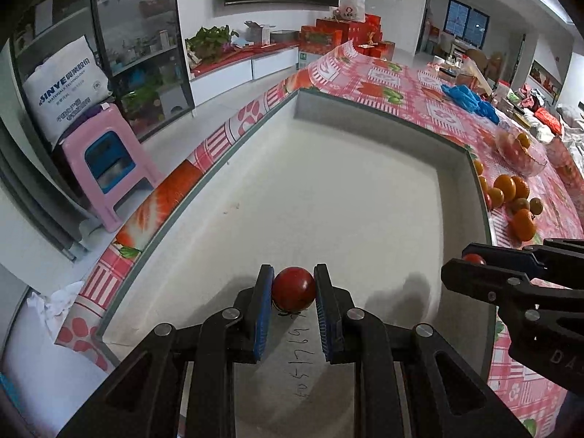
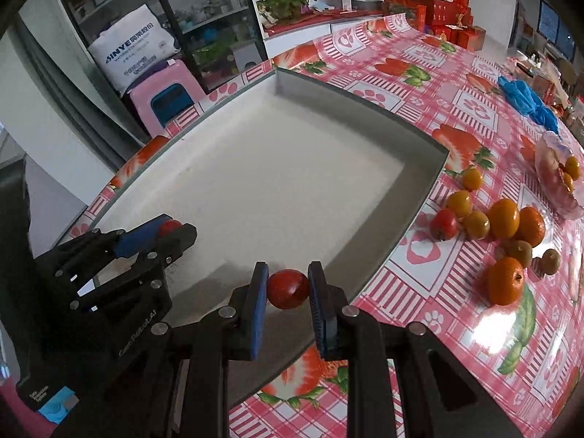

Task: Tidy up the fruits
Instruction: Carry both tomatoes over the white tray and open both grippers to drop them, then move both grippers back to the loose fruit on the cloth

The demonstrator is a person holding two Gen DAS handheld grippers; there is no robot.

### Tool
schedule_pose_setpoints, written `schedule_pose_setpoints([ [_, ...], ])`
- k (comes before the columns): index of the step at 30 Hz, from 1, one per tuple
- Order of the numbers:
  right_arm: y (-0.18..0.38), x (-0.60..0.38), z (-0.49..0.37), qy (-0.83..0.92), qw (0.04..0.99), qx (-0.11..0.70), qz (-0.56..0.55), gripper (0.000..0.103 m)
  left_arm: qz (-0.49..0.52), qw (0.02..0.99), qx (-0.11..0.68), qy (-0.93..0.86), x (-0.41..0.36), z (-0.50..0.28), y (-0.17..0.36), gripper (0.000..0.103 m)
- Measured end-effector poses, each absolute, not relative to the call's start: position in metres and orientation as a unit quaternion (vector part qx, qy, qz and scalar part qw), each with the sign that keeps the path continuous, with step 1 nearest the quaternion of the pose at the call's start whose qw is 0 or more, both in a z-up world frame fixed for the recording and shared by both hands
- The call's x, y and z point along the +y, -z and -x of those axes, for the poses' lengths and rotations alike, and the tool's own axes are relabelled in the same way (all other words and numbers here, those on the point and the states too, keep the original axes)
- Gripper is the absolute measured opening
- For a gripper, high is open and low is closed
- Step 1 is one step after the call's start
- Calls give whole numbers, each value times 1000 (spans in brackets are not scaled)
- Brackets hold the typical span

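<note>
1. On a table covered with a pink checked cloth (image 2: pixel 456 292) printed with strawberries and paw marks sits a wide, shallow white tray (image 2: pixel 277 182) with a grey rim.
2. The left gripper (image 1: pixel 294 288) is clamped on a small red tomato (image 1: pixel 293 287), its blue pads pressing both sides, above the tray's near end.
3. The right gripper (image 2: pixel 288 288) is clamped on a second red tomato (image 2: pixel 287 289), held over the tray's near right edge.
4. In the right wrist view the left gripper shows at the left, over the tray.
5. To the right of the tray, on the cloth, lies a loose cluster of fruit: several oranges (image 2: pixel 505 281), smaller yellow-orange fruits (image 2: pixel 458 202) and one more red tomato (image 2: pixel 443 224).
6. Farther right stands a clear bowl (image 2: pixel 558 186) holding more fruit.
7. Beyond the table, a pink stool (image 1: pixel 109 168) stands on the floor.
</note>
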State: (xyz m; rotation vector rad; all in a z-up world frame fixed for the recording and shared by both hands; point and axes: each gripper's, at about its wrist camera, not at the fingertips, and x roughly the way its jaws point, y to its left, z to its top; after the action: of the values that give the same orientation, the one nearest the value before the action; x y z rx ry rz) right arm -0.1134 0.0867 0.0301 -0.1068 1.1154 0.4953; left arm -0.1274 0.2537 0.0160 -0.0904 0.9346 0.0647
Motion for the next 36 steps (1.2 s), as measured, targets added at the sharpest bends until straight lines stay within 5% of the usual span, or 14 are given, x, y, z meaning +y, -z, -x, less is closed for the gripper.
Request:
schedule_pose_setpoints([
  [5,-28,84,111,-231,815,530,41,25,34,892,449,-32,252,129,-15,24],
  [9,-30,81,110,-233,816,528,36,50,28,888,457,-35,249,128,-13,24],
  [10,-32,81,111,-236,817,525,34,52,28,887,459,-34,248,127,-13,32],
  [11,-33,81,112,-235,818,523,35,57,27,887,459,-35,248,128,-13,60],
  [13,-38,81,113,-236,822,517,35,67,25,895,444,-49,247,132,-18,95],
  [25,-59,55,122,-230,847,479,31,103,9,902,429,-52,238,138,-40,95],
  [36,-75,-22,117,-187,866,463,-32,103,-13,905,424,-29,202,139,-69,95],
])
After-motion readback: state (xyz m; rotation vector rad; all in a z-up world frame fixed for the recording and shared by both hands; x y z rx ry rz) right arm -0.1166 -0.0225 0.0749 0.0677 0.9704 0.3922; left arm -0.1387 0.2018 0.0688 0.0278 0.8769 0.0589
